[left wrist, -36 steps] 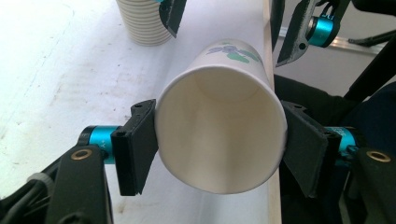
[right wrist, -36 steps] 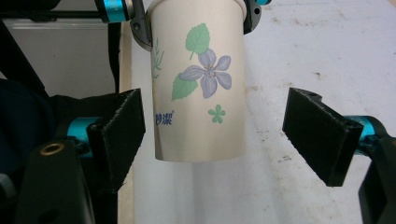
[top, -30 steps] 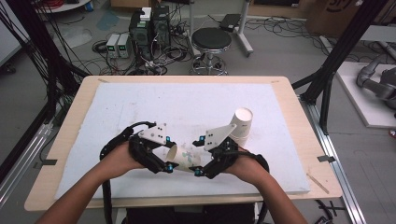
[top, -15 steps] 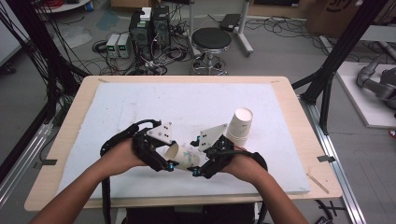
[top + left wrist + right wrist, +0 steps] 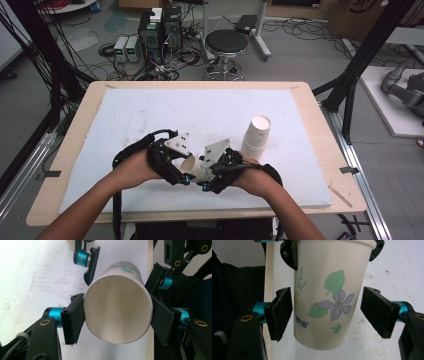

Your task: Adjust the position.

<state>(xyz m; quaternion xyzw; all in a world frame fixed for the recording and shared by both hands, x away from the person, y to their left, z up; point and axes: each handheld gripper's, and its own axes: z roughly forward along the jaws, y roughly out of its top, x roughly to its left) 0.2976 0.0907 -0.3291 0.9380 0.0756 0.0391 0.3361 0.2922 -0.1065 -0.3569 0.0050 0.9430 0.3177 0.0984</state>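
A white paper cup (image 5: 194, 168) with a violet flower and green leaves (image 5: 329, 297) lies level above the table's near edge. My left gripper (image 5: 183, 171) is shut on it just behind the rim, and its pads (image 5: 75, 317) press both sides of the open mouth (image 5: 117, 312). My right gripper (image 5: 207, 180) faces it from the other side. Its jaws have just been closing with the cup's lower part between them. The left pad (image 5: 279, 312) is close to the wall or just touching it, while the right pad (image 5: 378, 310) stands clear of it.
A stack of white paper cups (image 5: 256, 135) stands to the right on the white mat (image 5: 150, 115), just beyond my right hand. The mat lies on a wooden table (image 5: 320, 125). A stool (image 5: 226, 42), cables and equipment boxes sit on the floor behind.
The right gripper's jaws have narrowed around the cup's lower part. Both hands have stayed nearly where they were, and the left gripper still holds the cup.
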